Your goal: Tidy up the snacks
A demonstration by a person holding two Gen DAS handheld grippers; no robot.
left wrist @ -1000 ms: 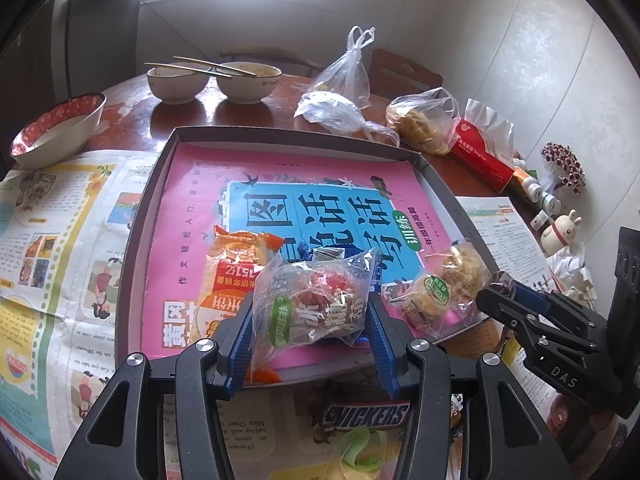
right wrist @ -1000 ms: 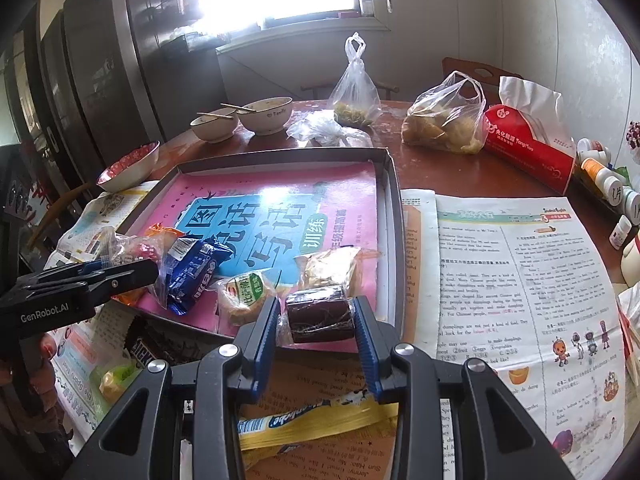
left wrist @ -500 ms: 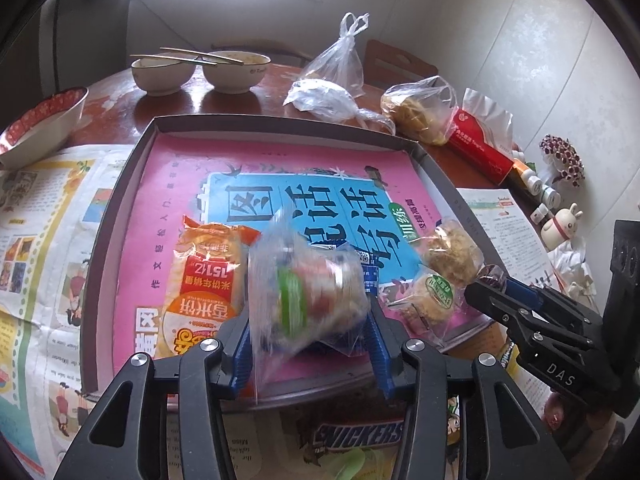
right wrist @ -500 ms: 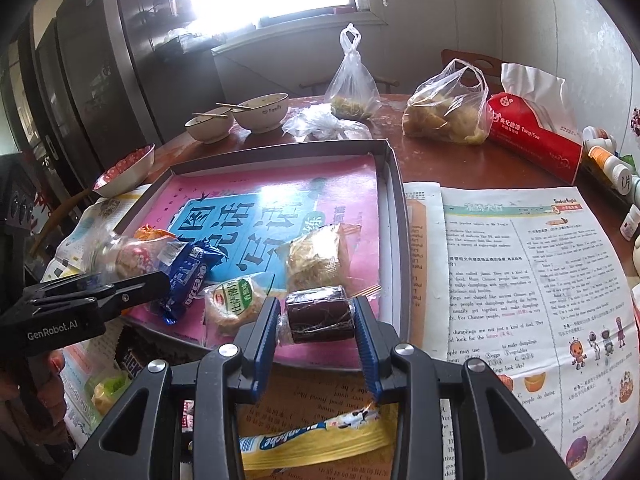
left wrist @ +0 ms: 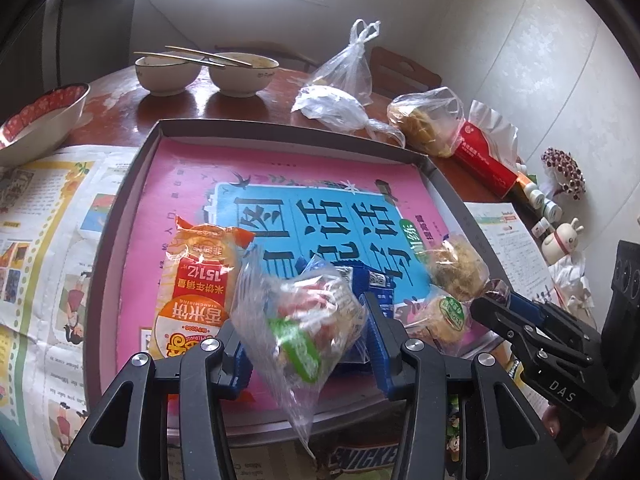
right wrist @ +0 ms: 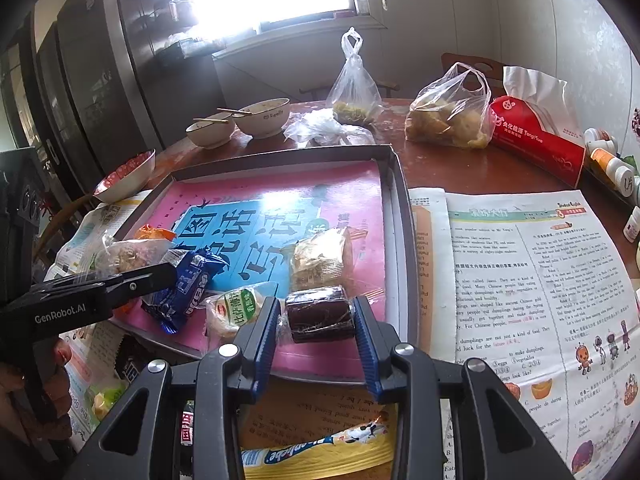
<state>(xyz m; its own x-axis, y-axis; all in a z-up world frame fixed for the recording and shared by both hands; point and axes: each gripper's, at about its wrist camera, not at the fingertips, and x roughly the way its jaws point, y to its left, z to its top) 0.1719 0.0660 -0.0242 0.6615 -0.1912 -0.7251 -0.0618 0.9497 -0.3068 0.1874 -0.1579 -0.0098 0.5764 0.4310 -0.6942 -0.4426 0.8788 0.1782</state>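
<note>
Both grippers carry snacks over the tray's near edge

The left gripper (left wrist: 306,344) pinches a clear-wrapped snack (left wrist: 304,320), hanging tilted over the tray (left wrist: 132,184); the right gripper (right wrist: 316,332) clamps a dark roll (right wrist: 320,314), long axis crosswise, nearer the tray's right wall.

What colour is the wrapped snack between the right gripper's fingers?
Dark brown, nearly black, in clear wrap; the right wrist view shows it best.
</note>
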